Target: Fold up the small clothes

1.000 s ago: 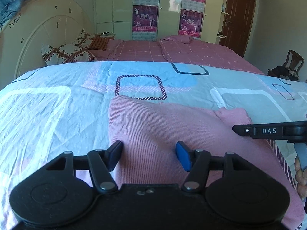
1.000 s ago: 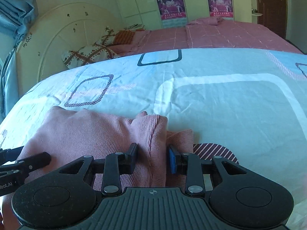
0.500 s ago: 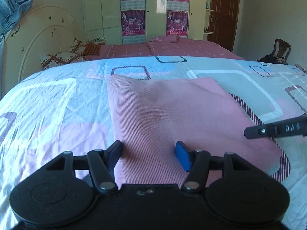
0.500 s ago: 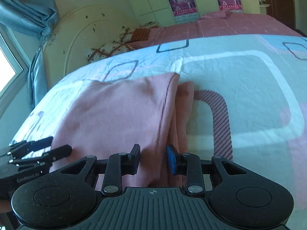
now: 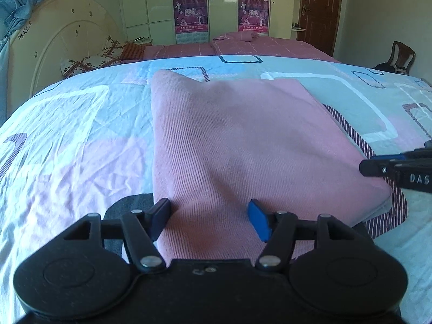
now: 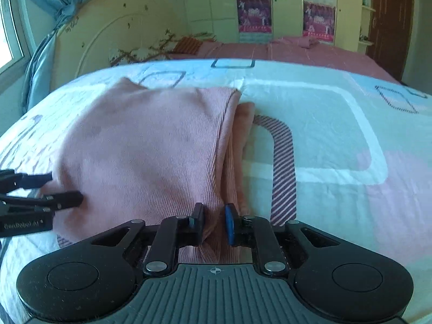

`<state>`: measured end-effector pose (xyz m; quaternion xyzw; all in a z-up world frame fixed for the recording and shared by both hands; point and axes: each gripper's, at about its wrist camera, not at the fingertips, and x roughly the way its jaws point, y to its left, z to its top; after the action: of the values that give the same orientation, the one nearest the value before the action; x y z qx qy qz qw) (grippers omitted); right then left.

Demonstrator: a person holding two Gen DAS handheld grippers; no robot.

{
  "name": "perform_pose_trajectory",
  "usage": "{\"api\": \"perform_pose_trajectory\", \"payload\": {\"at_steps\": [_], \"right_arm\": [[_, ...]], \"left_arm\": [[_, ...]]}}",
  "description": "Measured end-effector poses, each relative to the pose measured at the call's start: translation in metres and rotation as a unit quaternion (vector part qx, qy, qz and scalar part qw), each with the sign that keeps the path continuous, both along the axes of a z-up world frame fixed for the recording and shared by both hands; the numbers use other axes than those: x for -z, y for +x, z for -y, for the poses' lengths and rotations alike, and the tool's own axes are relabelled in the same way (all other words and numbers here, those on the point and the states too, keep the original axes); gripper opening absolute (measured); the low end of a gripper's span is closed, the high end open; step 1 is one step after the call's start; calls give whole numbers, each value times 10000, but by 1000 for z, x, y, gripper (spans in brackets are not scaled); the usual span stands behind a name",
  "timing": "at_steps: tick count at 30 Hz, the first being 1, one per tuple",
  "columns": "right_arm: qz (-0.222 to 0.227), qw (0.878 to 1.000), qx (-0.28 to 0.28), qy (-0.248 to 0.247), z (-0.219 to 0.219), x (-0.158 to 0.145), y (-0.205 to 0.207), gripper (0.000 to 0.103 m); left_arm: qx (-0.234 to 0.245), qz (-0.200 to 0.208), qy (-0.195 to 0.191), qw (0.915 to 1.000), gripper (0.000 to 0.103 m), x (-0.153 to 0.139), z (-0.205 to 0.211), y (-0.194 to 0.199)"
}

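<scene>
A pink ribbed garment point(image 5: 243, 145) lies folded in a rectangle on the patterned bedspread point(image 5: 67, 140). My left gripper point(image 5: 209, 220) is open, its fingers wide apart over the garment's near left edge. My right gripper point(image 6: 214, 222) is shut on the garment's near right edge, where the folded layers point(image 6: 232, 145) meet. The right gripper's fingers point(image 5: 391, 167) show at the right edge of the left wrist view. The left gripper's fingers point(image 6: 54, 201) show at the left of the right wrist view, beside the garment point(image 6: 151, 151).
The bedspread point(image 6: 337, 135) stretches wide to the right. A cream headboard point(image 5: 67, 43) and patterned pillows point(image 5: 89, 62) stand at the far left. A second bed with a pink cover point(image 5: 243, 44), wardrobe doors, a brown door and a chair point(image 5: 399, 56) lie beyond.
Both grippers have drawn back toward me and risen, so more of the garment shows. The garment's far part now lies flat. The right gripper's fingers have closed tighter on the cloth edge.
</scene>
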<state>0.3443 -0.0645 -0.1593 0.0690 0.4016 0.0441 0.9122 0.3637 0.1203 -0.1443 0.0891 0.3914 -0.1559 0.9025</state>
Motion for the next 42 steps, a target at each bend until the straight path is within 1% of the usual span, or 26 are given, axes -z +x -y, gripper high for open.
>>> {"api": "perform_pose_trajectory", "payload": {"at_steps": [1, 2, 4, 6, 8, 11, 12, 13, 15, 16, 17, 19, 20, 21, 23, 26, 30, 32, 34, 36, 38, 39, 40, 42], "right_arm": [[-96, 9999, -29, -88, -3, 4, 2, 15], [-298, 9991, -135, -256, -7, 13, 3, 15], [-264, 9987, -161, -410, -10, 17, 1, 15], [-326, 9989, -38, -333, -10, 13, 1, 15], [-409, 9991, -99, -22, -11, 14, 0, 15], [-421, 9990, 21, 137, -5, 16, -1, 14], [-407, 9989, 90, 210, -3, 14, -1, 11], [-370, 9991, 102, 198, -3, 12, -2, 2], [-191, 9998, 89, 22, -6, 3, -7, 2], [-54, 9998, 89, -197, -8, -1, -11, 2], [-42, 9992, 124, -372, -9, 1, -11, 2], [-294, 9983, 213, -459, -5, 17, -10, 2], [-298, 9981, 208, -494, -4, 22, -9, 2], [-289, 9981, 210, -493, -5, 23, -10, 2], [-362, 9982, 269, -402, -4, 20, -8, 2], [-397, 9984, 348, -225, 1, 19, -9, 2], [-400, 9981, 421, -219, -2, 19, -10, 2], [-402, 9979, 482, -177, -1, 20, -9, 2], [-387, 9976, 564, -65, 1, 20, -10, 3], [-360, 9970, 678, 124, 7, 23, -11, 4], [-355, 9952, 818, 400, 14, 25, -13, 6], [-368, 9935, 907, 582, 19, 26, -14, 6], [-407, 9909, 1012, 789, 24, 26, -15, 8], [-489, 9880, 1080, 988, 29, 23, -14, 13]], "left_arm": [[1, -15, 38, 10000, 66, -1, 1, 0], [18, -28, 82, 10000, 67, -2, 3, 0], [13, -59, 107, 9999, 74, -4, 4, 0], [-6, -121, 40, 9999, 78, -5, 4, 1], [14, -125, -1, 9999, 79, -5, 5, 0], [82, -113, 17, 9999, 80, -4, 6, 0], [93, -123, 14, 9999, 81, -4, 5, 0], [83, -136, 9, 9999, 81, -4, 5, 0], [58, -159, -34, 9999, 82, -7, 6, 0], [55, -142, -64, 9999, 86, -9, 7, -1], [63, -119, -82, 9999, 88, -11, 8, -1], [50, -107, 13, 9999, 96, -7, 12, 0], [7, -197, 149, 9997, 97, -2, 15, 3], [-33, -311, 229, 9992, 99, 2, 17, 5], [-126, -422, 205, 9988, 102, 4, 16, 6], [-245, -554, 77, 9981, 102, 4, 12, 9], [-459, -801, 36, 9957, 103, 6, 9, 13], [-563, -841, -42, 9949, 103, 6, 5, 12], [-666, -795, -75, 9946, 103, 5, 3, 7], [-766, -757, -140, 9941, 102, 4, 0, 2], [-965, -834, -278, 9915, 102, 2, -4, 1], [-1057, -845, -274, 9904, 102, 2, -6, 0], [-1147, -812, -239, 9898, 99, 0, -7, -3], [-1271, -658, -117, 9896, 94, -7, -8, -10]]}}
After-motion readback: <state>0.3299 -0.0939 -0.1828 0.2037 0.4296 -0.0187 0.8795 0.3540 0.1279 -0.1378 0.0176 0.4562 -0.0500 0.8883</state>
